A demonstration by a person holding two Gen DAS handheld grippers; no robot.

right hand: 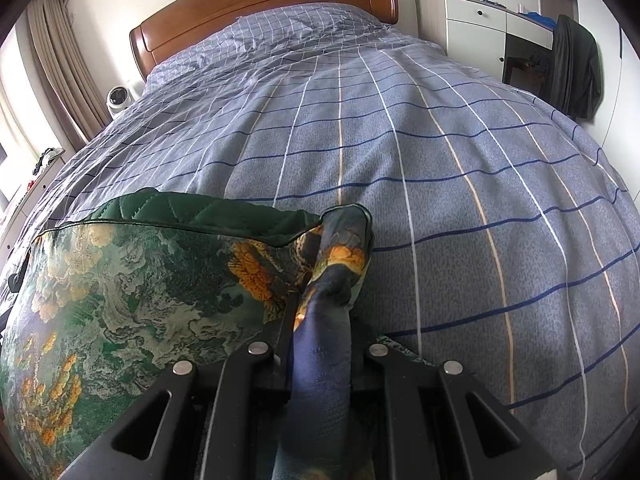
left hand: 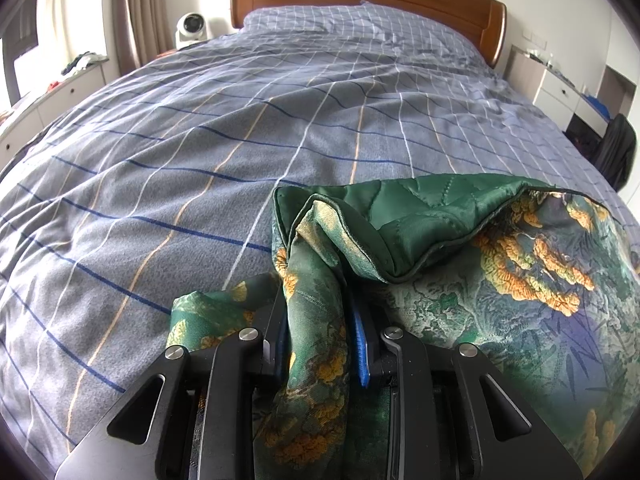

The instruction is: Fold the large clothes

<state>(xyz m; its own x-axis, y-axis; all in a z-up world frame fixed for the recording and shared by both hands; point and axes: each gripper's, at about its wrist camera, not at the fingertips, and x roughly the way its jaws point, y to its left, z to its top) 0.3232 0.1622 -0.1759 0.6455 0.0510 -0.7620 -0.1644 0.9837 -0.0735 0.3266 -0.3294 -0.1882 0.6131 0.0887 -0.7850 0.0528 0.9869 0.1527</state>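
Each hand-held gripper is clenched on a bunched corner of the green printed garment [left hand: 500, 280]: left hand-held gripper [left hand: 320, 344], right hand-held gripper [right hand: 320, 340]. It seems to stretch between them, low over the bed [left hand: 200, 140], open bedding toward 12 o'clock.

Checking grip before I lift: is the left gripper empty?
No, the left gripper is clamped on a bunched fold of the green printed garment.

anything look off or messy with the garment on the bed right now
Nothing damaged. The printed green garment is not flat: its top edge is flipped over, showing the quilted green lining, and the corners bunch where the left gripper and right gripper pinch them.
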